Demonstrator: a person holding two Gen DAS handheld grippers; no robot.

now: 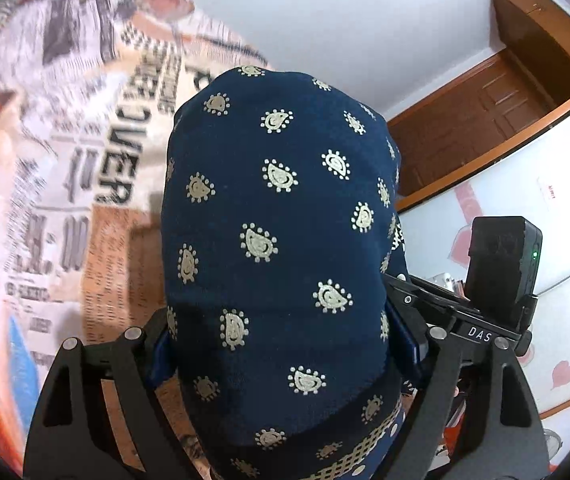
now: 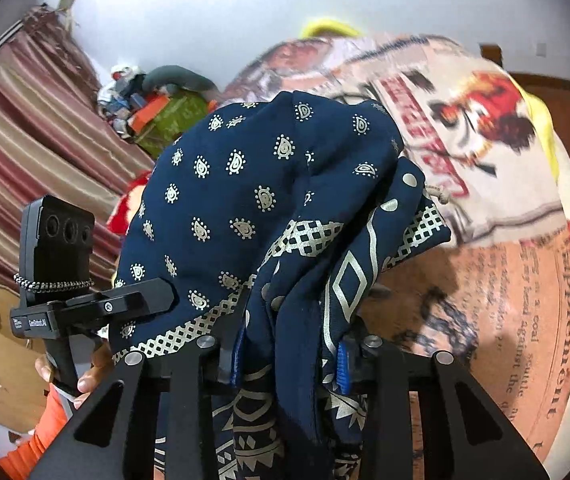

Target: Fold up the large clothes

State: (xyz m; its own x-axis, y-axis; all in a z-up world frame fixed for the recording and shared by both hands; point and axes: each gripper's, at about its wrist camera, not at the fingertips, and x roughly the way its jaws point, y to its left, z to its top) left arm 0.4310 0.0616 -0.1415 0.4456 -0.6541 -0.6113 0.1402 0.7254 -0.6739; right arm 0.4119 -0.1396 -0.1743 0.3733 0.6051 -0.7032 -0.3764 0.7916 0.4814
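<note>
A navy blue garment with cream paisley print (image 1: 277,240) is draped over my left gripper (image 1: 281,344) and hides its fingertips; the jaws stand closed on the cloth. In the right wrist view the same garment (image 2: 225,208), with a cream patterned border, hangs bunched between the blue pads of my right gripper (image 2: 289,364), which is shut on it. Both grippers hold the garment up above a bed covered with a newspaper-print sheet (image 1: 85,184), also in the right wrist view (image 2: 505,280). The other gripper shows in each view, at the right in the left wrist view (image 1: 501,280) and at the left in the right wrist view (image 2: 61,264).
A wooden door (image 1: 485,120) and a white cabinet front (image 1: 545,200) stand to the right. A striped curtain (image 2: 25,160) and a pile of clutter (image 2: 157,112) lie to the left. The person's hand in an orange sleeve (image 2: 65,380) holds the other gripper.
</note>
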